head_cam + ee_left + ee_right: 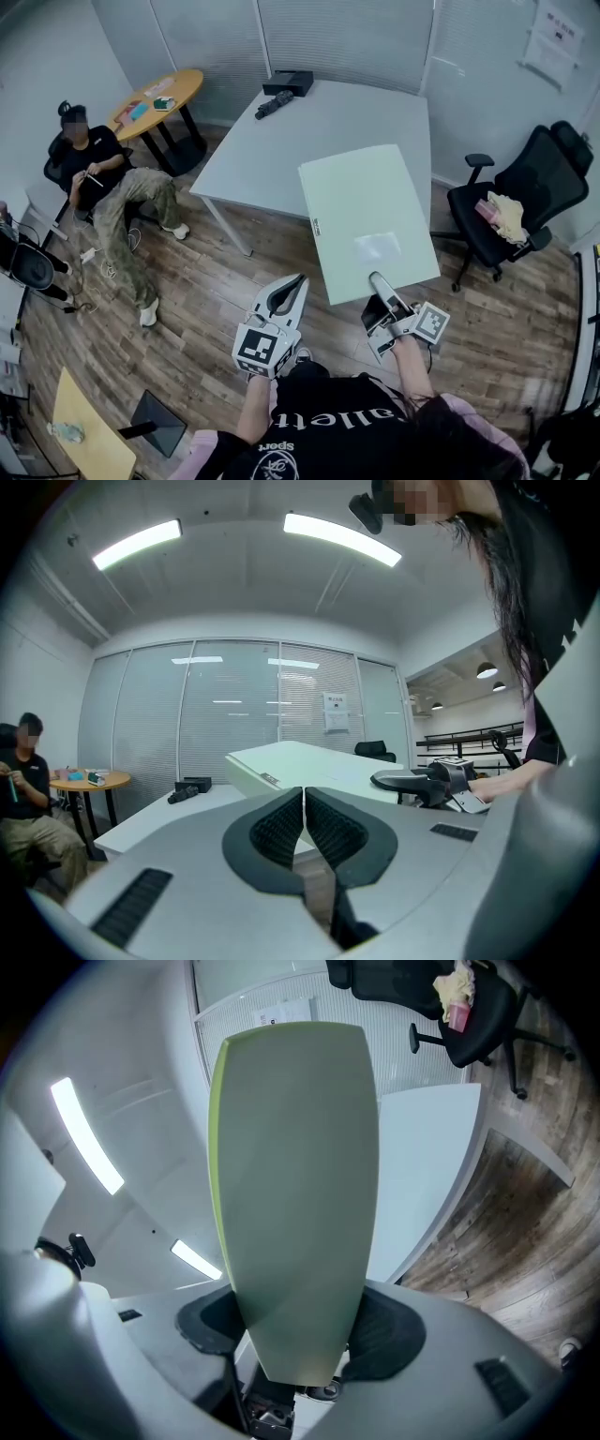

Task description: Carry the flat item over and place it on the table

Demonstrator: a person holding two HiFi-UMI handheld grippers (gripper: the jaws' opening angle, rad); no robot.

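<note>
A pale green flat board (366,216) hangs in the air and, from the head view, overlaps the near right corner of the white table (281,141). My right gripper (377,281) is shut on the board's near edge, and its pads clamp the board (295,1194) from both sides in the right gripper (300,1335) view. A pale rectangular patch marks the board's top face. My left gripper (296,281) is to the left of the board's near corner, apart from it. Its pads (281,829) meet with nothing between them, and the board (309,766) shows beyond them.
Two black items (286,84) lie at the white table's far edge. A black office chair (520,202) with a cloth on it stands at the right. A person (112,187) sits at the left by a round wooden table (159,98). The floor is wooden planks.
</note>
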